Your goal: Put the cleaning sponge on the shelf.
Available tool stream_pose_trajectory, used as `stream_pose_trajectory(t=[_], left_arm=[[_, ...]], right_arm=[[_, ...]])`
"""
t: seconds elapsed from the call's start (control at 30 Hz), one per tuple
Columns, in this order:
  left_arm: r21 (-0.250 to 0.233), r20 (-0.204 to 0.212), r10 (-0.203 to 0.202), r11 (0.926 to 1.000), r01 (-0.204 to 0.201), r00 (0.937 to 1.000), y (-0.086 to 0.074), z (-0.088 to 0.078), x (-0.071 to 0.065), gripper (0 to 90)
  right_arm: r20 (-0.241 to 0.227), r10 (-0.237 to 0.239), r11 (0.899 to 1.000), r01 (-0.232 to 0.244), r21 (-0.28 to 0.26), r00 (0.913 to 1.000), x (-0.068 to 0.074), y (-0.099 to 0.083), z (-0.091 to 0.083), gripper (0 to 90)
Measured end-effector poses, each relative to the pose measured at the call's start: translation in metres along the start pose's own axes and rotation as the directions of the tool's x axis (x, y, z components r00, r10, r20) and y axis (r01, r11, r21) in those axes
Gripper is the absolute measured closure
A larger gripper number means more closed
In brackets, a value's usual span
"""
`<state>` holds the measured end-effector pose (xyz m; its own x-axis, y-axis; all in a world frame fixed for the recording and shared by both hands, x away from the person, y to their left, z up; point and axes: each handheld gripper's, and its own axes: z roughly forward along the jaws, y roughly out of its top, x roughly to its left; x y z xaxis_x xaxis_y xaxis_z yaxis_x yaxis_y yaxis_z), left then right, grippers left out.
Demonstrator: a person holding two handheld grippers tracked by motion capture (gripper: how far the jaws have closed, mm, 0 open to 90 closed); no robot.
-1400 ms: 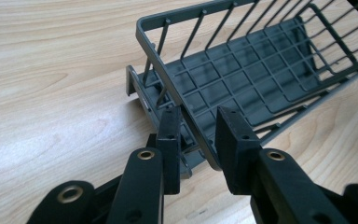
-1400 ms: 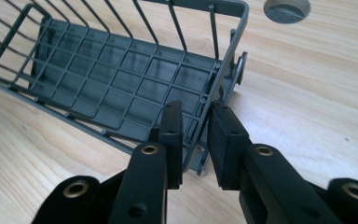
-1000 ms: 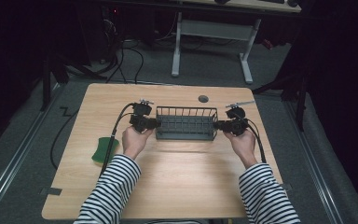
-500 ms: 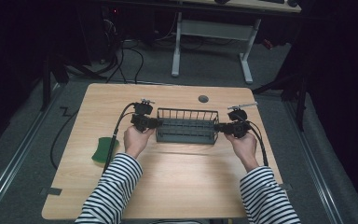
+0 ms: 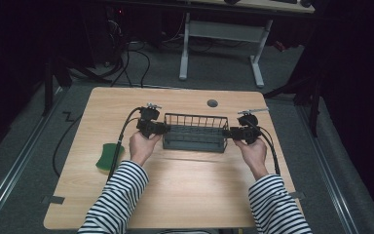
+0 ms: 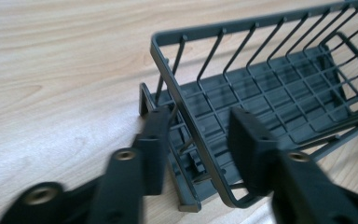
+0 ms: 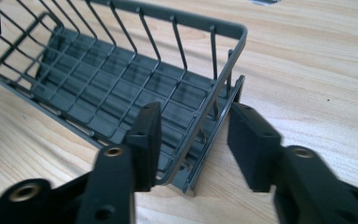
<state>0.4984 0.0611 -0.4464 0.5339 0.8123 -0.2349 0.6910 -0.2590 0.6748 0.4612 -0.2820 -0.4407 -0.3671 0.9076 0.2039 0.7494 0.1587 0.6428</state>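
Wire basket (image 5: 195, 132): dark grey coated metal wire, smooth, with a slight sheen on the floor grid.
Table (image 5: 185, 195): pale wood-grain top, smooth, matt to faintly satin.
Left gripper (image 6: 198, 140): black matt plastic jaws, metal screw inserts.
Right gripper (image 7: 193, 140): same black matt plastic.
Sleeves (image 5: 117, 195): striped knit cloth, soft.
Sponge (image 5: 108, 157): green, matt.

The high view looks forward and down from above the person's side, taking in the whole light wooden table (image 5: 185, 195) at frame centre. The left gripper view sits close behind its black jaws, facing the dark grey wire basket (image 6: 261, 93) in the frame's right half. The right gripper view faces that basket (image 7: 121, 79) from its opposite end, equally near. All three views share the basket (image 5: 195, 132).
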Motion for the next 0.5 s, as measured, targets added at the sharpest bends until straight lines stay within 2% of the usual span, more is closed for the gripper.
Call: stream_pose_trajectory(t=[0.1,0.2,0.3,0.37,0.5], left_arm=[[-0.028,-0.009,0.009,0.9996,-0.009,0.9999,0.000,-0.007,0.000,45.3],[-0.048,0.005,0.013,0.9988,-0.013,0.9999,-0.002,-0.015,0.001,37.1],[-0.051,-0.010,0.029,0.9983,-0.030,0.9995,-0.005,-0.024,0.002,33.7],[-0.049,-0.019,0.035,0.9982,-0.036,0.9992,-0.008,-0.030,0.003,32.3],[-0.063,-0.045,0.049,0.9967,-0.051,0.9978,-0.019,-0.047,0.008,30.7]], right_arm=[[-0.007,0.009,0.999,-0.009,-0.043,0.9999,-0.002,-0.003,-0.002,45.8],[0.004,0.003,0.997,-0.003,-0.083,1.0000,-0.004,-0.006,-0.009,43.0],[0.027,-0.002,0.991,0.005,-0.132,0.9996,-0.004,-0.009,-0.021,42.3],[0.013,-0.001,0.985,0.003,-0.170,0.9999,-0.006,-0.014,-0.030,43.2],[0.020,-0.014,0.983,0.018,-0.184,0.9997,-0.011,-0.028,-0.039,44.2]])
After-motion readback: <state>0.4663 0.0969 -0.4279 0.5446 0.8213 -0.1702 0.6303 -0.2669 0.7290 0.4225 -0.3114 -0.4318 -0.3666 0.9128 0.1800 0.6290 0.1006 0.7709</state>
